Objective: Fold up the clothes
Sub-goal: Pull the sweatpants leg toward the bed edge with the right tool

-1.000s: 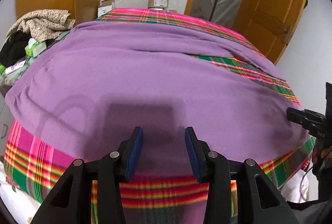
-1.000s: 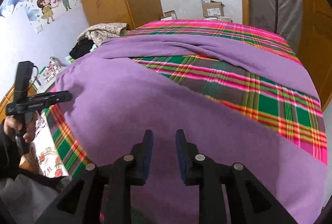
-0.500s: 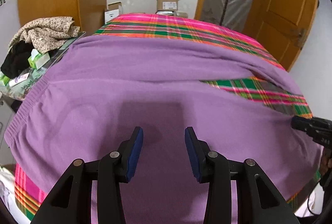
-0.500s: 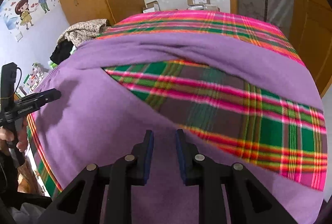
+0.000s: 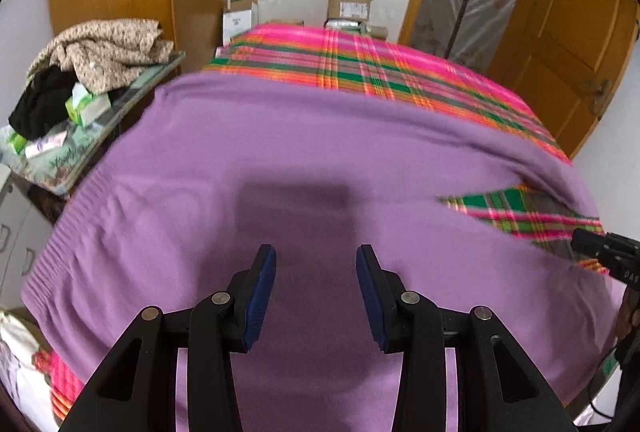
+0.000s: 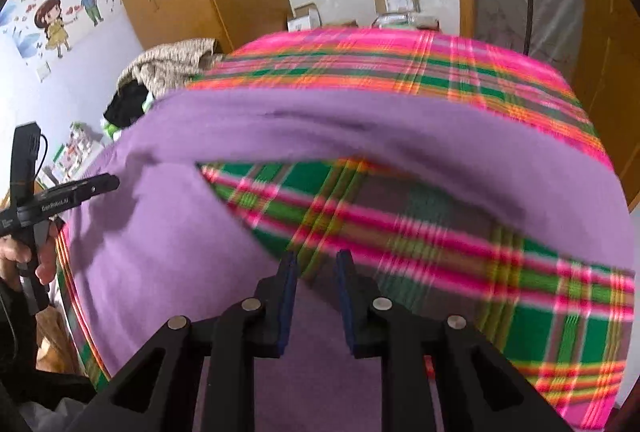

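You are working over a bed covered by a pink, green and orange plaid bedspread (image 5: 400, 72), and the purple sweater (image 5: 280, 152) is lying spread across most of it, body toward you, with 1 long sleeve (image 6: 400, 136) stretching across the far side so that a wedge of plaid is showing between sleeve and body. The knit is looking soft, thick and limp, light enough to lift with 1 tool but sure to sag and drape rather than hold a crease, and probably clinging a little to the bedspread rather than sliding. The ribbed hem (image 5: 68, 252) is lying along the sweater's left edge in the left wrist view, and it is likely the firmest place to pinch; the sleeve's cuff is not in view, so I cannot tell where it ends. Your left gripper (image 5: 316, 292) is hovering over the middle of the body with its blue pads wide apart and nothing between them. Your right gripper (image 6: 316, 296) is hovering at the body's edge where purple meets plaid, its pads parted only narrowly and holding nothing. Take a full fold of fabric at an edge, not the flat middle, since a shallow bite may slip out.
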`<act>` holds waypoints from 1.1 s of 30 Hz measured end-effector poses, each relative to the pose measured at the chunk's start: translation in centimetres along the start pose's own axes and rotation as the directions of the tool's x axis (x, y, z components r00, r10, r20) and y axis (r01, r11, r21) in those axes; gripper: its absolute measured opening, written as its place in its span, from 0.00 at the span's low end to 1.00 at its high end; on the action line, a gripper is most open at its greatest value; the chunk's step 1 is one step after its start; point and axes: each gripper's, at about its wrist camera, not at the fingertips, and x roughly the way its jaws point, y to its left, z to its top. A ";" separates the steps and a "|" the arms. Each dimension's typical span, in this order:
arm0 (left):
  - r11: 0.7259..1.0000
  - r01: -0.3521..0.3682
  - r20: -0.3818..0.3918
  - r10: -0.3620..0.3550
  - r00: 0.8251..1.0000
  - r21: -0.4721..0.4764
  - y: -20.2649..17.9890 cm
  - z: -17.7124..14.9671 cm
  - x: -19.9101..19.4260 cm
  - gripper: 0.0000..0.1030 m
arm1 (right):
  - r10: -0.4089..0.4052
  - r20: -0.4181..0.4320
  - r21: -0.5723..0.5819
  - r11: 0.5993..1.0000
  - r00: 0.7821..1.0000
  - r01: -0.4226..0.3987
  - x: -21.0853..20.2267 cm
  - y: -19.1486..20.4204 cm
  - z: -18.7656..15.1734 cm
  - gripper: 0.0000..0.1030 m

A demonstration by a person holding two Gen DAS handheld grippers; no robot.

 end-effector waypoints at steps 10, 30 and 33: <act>0.997 -0.061 0.095 0.057 0.994 0.041 2.3 6.3 -1.1 0.42 | 0.021 0.100 -0.071 0.997 0.995 -0.014 -1.6 -1.2 6.5 0.26; 0.996 -0.045 0.044 0.042 0.998 0.079 4.8 11.3 4.9 0.42 | 0.146 -0.125 -0.271 0.946 0.981 -0.176 14.4 -2.2 16.8 0.31; 0.996 -0.044 0.043 0.041 0.998 0.071 5.3 11.3 5.3 0.42 | 0.189 -0.171 -0.312 0.920 0.967 -0.235 15.9 -1.5 16.6 0.35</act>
